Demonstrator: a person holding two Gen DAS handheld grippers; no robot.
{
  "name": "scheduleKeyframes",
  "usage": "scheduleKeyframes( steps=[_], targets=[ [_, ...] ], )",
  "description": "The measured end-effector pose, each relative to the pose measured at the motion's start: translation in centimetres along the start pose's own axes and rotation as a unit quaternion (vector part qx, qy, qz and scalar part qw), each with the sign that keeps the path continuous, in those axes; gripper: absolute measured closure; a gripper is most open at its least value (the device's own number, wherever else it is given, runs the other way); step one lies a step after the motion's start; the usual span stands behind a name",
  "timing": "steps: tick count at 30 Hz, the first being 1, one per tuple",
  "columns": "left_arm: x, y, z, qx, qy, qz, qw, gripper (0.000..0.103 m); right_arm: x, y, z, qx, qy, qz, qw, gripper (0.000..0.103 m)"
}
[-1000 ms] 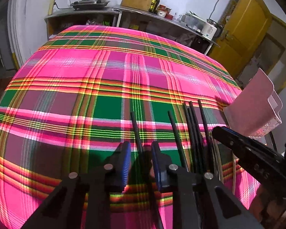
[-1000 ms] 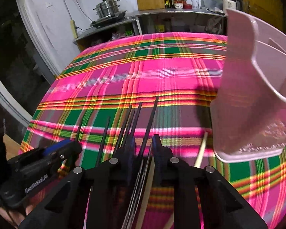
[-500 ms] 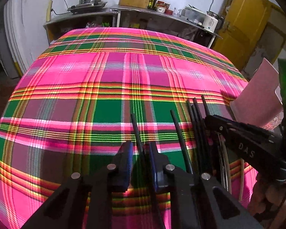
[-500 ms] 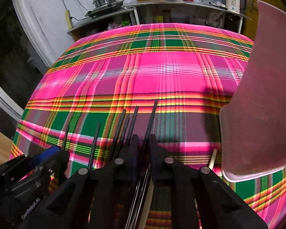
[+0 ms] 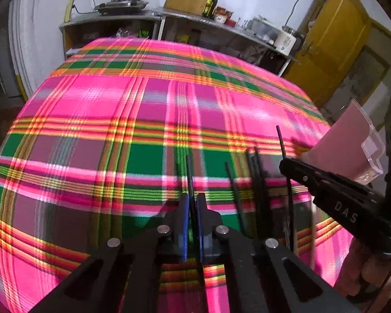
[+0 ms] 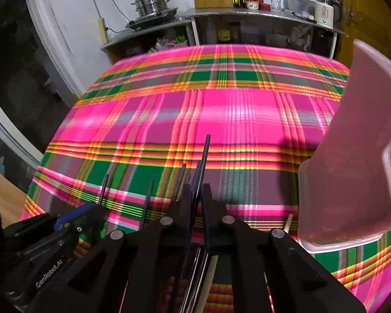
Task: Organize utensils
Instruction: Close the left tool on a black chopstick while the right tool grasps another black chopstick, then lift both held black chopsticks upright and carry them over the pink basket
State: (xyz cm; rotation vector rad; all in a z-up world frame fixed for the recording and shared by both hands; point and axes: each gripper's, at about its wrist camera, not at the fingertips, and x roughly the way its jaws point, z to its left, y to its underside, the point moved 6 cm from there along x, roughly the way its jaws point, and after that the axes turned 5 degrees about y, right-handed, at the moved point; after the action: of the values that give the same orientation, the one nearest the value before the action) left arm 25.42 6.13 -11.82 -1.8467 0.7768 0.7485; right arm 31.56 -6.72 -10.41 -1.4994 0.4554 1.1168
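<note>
Right wrist view shows the right gripper (image 6: 196, 195) clenched on a dark chopstick (image 6: 205, 154) whose long axis runs forward, tip raised off the plaid tablecloth (image 6: 247, 114); the pink holder (image 6: 352, 161) stands just to its right, nearer this hand. Alongside, the left gripper (image 5: 193, 208) pinches another chopstick (image 5: 189, 174), with loose ones (image 5: 255, 172) lying between both.
</note>
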Motion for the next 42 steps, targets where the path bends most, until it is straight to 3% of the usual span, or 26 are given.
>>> scheduleKeyframes(
  steps=[11, 24, 33, 42],
  targets=[
    [-7.4, -2.4, -2.7, 0.036, 0.036, -0.059, 0.997, 0.099, -6.8, -1.0, 0.0, 0.008, -0.023, -0.058, 0.998, 0.096],
    [-14.9, -2.4, -6.0, 0.067, 0.062, -0.098, 0.991, 0.099, -15.0, -0.6, -0.1, 0.013, -0.035, -0.121, 0.992, 0.098],
    [-17.8, -3.6, -8.8, 0.094, 0.075, -0.118, 0.9857, 0.099, -18.9, -0.7, -1.0, 0.015, -0.031, -0.154, 0.987, 0.098],
    [-18.2, -5.5, -12.8, 0.113, 0.1, -0.119, 0.9815, 0.099, -22.5, -1.4, -3.8, 0.031, -0.018, -0.184, 0.982, 0.098]
  ],
)
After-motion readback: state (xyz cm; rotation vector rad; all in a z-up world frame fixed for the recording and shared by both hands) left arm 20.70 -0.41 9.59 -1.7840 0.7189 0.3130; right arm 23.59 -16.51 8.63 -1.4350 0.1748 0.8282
